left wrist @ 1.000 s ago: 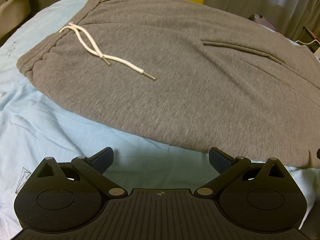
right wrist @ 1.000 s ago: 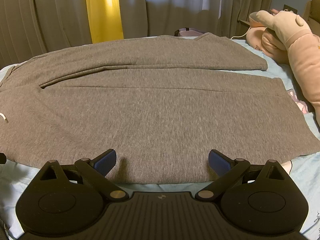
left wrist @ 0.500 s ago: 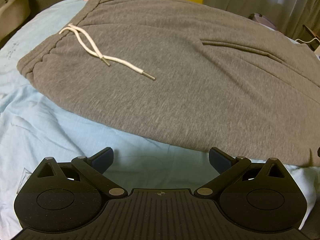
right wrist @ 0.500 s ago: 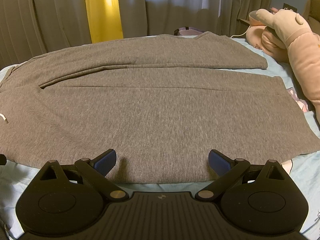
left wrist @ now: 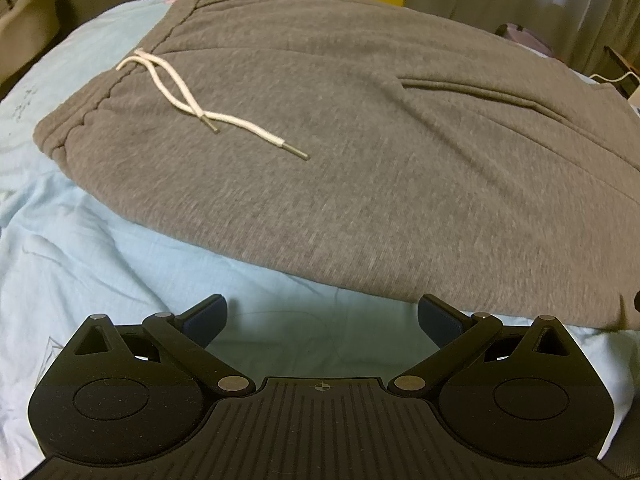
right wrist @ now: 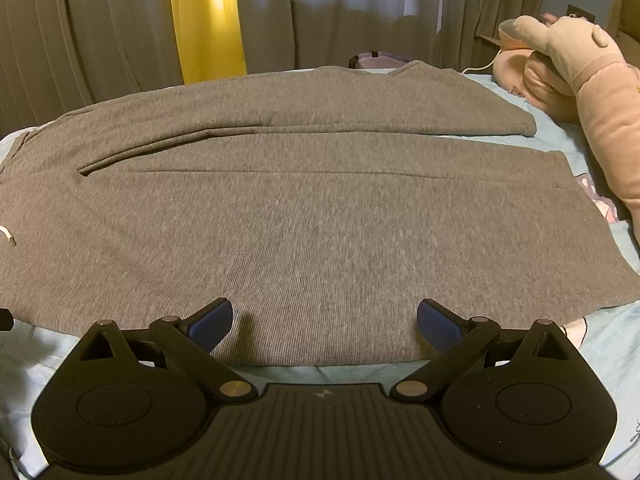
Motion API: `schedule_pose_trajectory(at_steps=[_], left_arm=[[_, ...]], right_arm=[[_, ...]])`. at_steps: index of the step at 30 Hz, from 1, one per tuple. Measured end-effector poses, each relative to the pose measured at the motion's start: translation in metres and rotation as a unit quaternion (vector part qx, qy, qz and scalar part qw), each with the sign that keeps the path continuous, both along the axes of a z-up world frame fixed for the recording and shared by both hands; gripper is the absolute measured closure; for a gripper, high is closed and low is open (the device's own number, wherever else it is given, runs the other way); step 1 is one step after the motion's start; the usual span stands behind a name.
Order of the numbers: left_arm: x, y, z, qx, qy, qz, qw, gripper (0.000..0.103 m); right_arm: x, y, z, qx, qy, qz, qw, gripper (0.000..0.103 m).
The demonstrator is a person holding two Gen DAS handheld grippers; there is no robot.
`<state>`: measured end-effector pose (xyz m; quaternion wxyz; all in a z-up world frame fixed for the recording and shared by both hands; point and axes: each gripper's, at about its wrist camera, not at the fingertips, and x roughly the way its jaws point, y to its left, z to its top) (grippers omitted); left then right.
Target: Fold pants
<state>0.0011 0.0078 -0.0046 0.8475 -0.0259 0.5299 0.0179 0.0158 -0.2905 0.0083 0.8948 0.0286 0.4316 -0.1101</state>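
Observation:
Grey sweatpants point(left wrist: 360, 152) lie flat on a light blue bed sheet point(left wrist: 100, 248), waistband to the left, both legs running right point(right wrist: 320, 208). A white drawstring point(left wrist: 188, 100) with metal tips lies on the front near the waistband. My left gripper point(left wrist: 322, 316) is open and empty over the sheet, just short of the pants' near edge by the hip. My right gripper point(right wrist: 324, 320) is open and empty, its blue fingertips point(right wrist: 210, 322) over the near edge of the closer leg.
A pink plush toy point(right wrist: 580, 80) lies at the right by the leg cuffs. Beige curtains with a yellow strip point(right wrist: 204, 20) hang behind the bed. A white cable point(left wrist: 612, 78) lies at the far right. A chair point(left wrist: 24, 44) stands at the far left.
The left view has shifted slightly; the pants sit a little higher and further from the fingertips. The right gripper has barely moved. Both stay open.

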Motion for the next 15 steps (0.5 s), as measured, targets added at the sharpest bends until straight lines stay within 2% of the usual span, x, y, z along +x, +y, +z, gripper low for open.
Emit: schedule_pose_trajectory(at_steps=[15], left_arm=[[-0.0004,-0.0009,-0.0007,0.001,0.002,-0.001,1.0000,0.000]], right_arm=[[0.0007,0.0018,-0.0017,0.001,0.005,0.000,1.000,0.004]])
